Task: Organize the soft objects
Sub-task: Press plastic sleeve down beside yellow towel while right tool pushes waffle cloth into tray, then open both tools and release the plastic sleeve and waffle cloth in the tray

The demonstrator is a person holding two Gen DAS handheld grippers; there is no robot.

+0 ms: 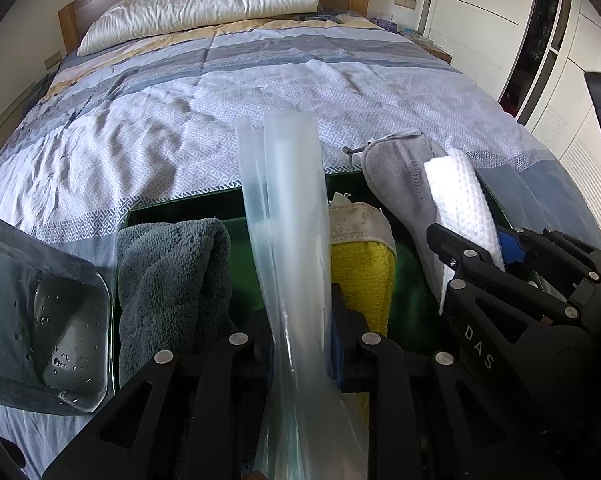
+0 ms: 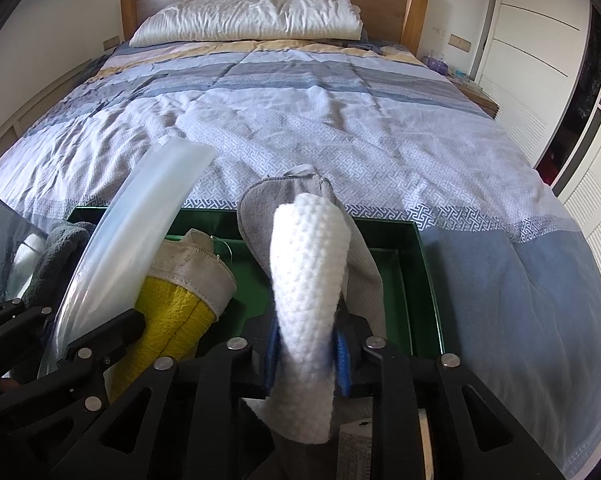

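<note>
A green box (image 2: 424,264) sits on the bed's near end, with soft items standing in it. My left gripper (image 1: 300,320) is shut on a folded translucent plastic bag (image 1: 284,200) that rises upright from the box. A dark grey towel (image 1: 168,276) stands to its left and a yellow towel (image 1: 360,276) with a beige edge to its right. My right gripper (image 2: 308,344) has a white waffle cloth (image 2: 308,264) pinched between its blue pads (image 2: 274,344), with a light grey cloth (image 2: 260,216) standing behind it. The right gripper (image 1: 476,236) also shows in the left wrist view.
The box rests on a blue, grey and white patterned bedspread (image 2: 340,128), with a white pillow (image 2: 252,16) against the wooden headboard. A dark see-through plastic lid (image 1: 40,300) lies left of the box. White wardrobe doors (image 2: 540,40) line the right side.
</note>
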